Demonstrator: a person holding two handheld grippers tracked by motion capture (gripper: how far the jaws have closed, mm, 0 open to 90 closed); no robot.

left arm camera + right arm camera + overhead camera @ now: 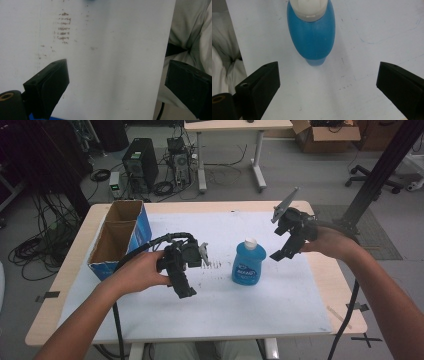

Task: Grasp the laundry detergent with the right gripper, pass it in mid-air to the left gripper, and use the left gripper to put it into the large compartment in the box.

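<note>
Both grippers (186,292) (282,254) gape empty; blue bottle (248,264) stands upright, cap up.

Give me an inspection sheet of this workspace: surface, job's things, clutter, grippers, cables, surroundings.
Surface: white sheet over a wooden table; a patch of dark smudge marks near its middle.
Job's things: blue bottle with a white cap, upright, mid-table.
Clutter: open cardboard box with blue sides, two compartments, at the table's left edge; nothing seen inside.
Grippers: left gripper open, holding nothing, left of the bottle; right gripper open, holding nothing, just right of the bottle, apart from it.
Cables: black cable trailing from the left gripper; another from the right one.
Surroundings: computer tower, floor cables, second desk, cardboard carton, office chair base.
</note>
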